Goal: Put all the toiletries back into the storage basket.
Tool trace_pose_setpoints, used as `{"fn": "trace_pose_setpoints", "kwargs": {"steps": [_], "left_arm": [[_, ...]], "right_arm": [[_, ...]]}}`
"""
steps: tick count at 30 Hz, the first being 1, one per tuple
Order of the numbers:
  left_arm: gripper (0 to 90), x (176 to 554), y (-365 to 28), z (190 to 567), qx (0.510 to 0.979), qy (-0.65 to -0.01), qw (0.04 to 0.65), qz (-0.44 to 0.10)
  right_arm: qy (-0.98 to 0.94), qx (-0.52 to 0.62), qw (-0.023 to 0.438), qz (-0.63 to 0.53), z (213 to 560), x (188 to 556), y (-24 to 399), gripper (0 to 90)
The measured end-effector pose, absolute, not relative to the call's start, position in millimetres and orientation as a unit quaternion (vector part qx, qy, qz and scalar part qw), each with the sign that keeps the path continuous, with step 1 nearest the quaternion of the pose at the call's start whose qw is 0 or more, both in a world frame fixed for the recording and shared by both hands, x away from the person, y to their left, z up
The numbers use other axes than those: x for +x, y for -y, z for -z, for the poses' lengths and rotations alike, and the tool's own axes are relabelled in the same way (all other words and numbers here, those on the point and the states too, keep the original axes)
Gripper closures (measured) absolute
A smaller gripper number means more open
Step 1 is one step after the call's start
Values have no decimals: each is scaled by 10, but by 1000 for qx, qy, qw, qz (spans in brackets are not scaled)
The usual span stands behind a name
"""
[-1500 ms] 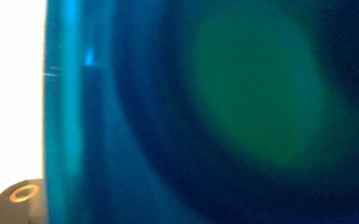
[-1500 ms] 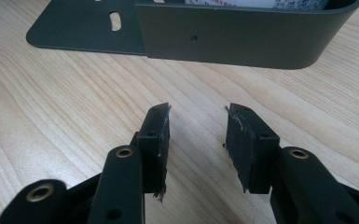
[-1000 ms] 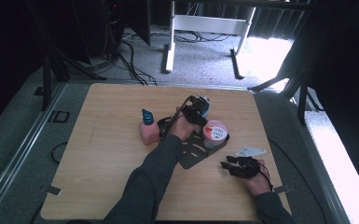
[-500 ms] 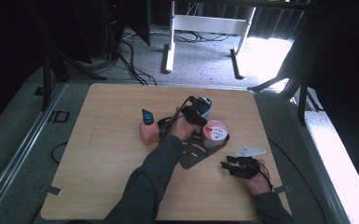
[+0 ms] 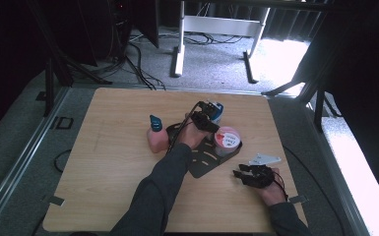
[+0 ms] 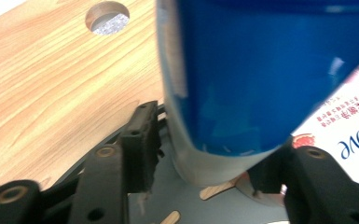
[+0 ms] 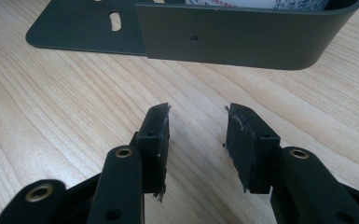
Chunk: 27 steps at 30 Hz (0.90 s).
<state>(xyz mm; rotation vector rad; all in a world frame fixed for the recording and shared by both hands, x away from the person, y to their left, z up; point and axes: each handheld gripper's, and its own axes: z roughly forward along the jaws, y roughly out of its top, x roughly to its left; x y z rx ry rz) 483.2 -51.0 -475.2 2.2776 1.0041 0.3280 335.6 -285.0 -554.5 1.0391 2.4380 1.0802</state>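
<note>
A blue container (image 5: pixel 217 108) stands at the far end of a dark metal tray (image 5: pixel 203 166). My left gripper (image 5: pixel 210 117) is around the container (image 6: pixel 261 70). Its jaws have just been opening. The left pad (image 6: pixel 145 149) stands a little off the container's wall, and the right pad is hidden behind it. Beside the blue container in the tray sits a pink Dove tub (image 5: pixel 228 140), whose label (image 6: pixel 349 126) is close on the right. My right gripper (image 5: pixel 242 175) rests low over the wood near the tray's front wall (image 7: pixel 242 37). This gripper (image 7: pixel 198 135) is open with nothing between its pads.
A pink bottle with a teal cap (image 5: pixel 155 134) stands left of the tray, close to the left forearm. A round hole (image 6: pixel 107 16) is cut in the wooden tabletop beyond the blue container. Bare wood lies to the left and front (image 5: pixel 103 187).
</note>
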Motion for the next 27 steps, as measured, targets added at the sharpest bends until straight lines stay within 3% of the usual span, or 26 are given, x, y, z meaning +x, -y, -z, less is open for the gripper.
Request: {"fn": "trace_pose_setpoints", "kwargs": {"steps": [6,12,27], "left_arm": [[475,4801,465,4796,865,-377,309,-120],[554,4766,466,4818,866,-372,312,-121],[515,4753,443,4815,866,-376,309,-116]], "right_arm": [[-844,360,140,-374,5545,3355,2849,588],[-843,360,139,-374,5545,3356,2848,588],[-843,360,140,-374,5546,3356,2848,588]]}}
